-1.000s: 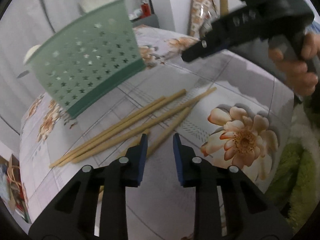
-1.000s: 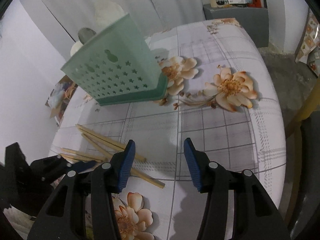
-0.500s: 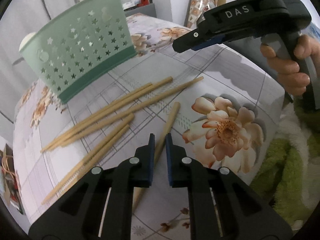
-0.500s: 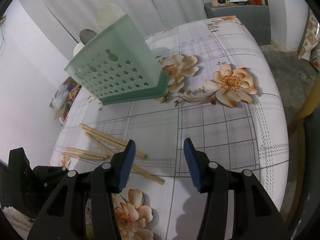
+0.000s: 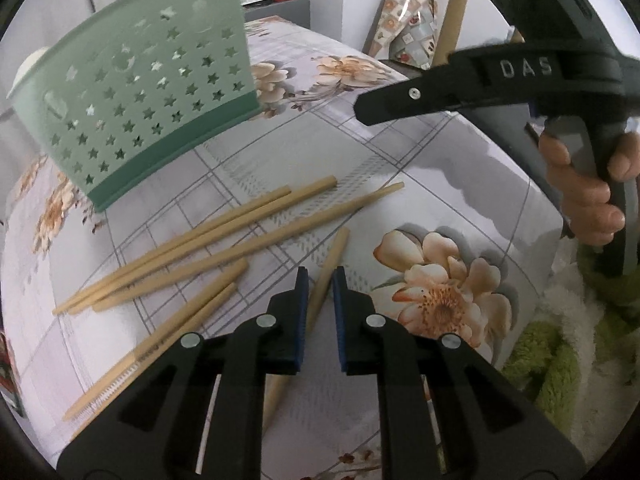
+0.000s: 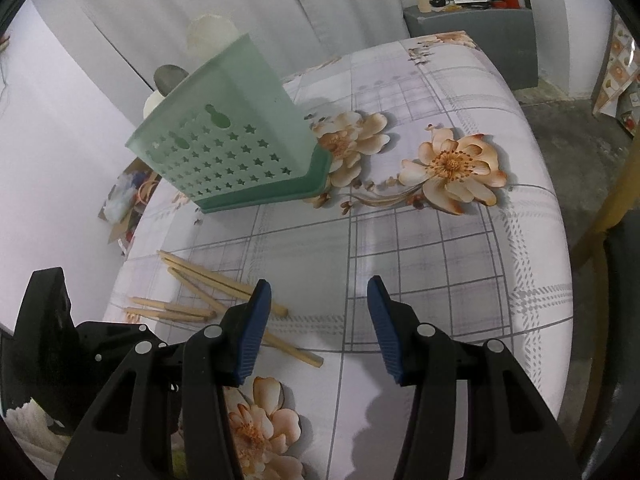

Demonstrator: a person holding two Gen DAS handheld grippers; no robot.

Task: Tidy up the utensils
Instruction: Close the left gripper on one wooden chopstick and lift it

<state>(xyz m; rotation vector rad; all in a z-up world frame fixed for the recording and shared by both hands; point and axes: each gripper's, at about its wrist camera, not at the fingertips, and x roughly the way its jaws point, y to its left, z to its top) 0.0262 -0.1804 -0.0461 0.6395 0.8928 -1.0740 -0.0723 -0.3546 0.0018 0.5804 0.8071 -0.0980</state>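
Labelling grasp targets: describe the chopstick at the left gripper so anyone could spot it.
On the floral tablecloth, in front of the green star-holed basket, lie loose wooden chopsticks. The target chopstick runs between the left gripper pads, alone, angled steeply away from the fanned-out others.

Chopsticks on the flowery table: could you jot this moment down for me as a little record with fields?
Surface: table with floral cloth
Chopsticks: six wooden ones; five loose on the cloth
Basket: green star-holed basket, beyond the chopsticks
Left tool: pads closed on one chopstick
Right tool: open, holding nothing
Hand: hand gripping the right tool's handle
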